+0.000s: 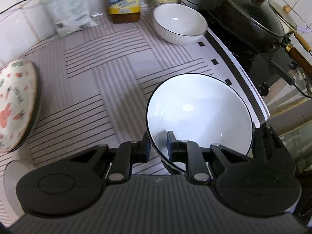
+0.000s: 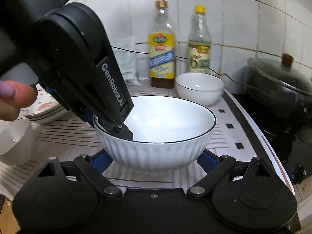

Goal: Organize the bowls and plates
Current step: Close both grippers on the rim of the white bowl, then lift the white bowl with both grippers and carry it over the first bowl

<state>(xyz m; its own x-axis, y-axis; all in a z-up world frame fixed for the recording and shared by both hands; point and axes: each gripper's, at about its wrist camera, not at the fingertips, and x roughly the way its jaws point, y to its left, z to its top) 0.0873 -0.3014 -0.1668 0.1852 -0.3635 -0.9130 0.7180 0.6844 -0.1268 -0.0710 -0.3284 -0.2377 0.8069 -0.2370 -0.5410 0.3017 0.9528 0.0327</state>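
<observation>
Striped mat blurs; left tool pinches the bowl rim; right tool, spread wide, fingertips hidden behind it.

Left wrist view: high, tilted steeply down over the left tool onto the striped tabletop, very close to the large white bowl. Right wrist view: low, near-level, facing the tiled wall from behind the right tool, again close to that bowl. Shared: large bowl, far bowl, two bottles, black lidded pan, patterned plates. The right view also shows the left tool from outside.
</observation>
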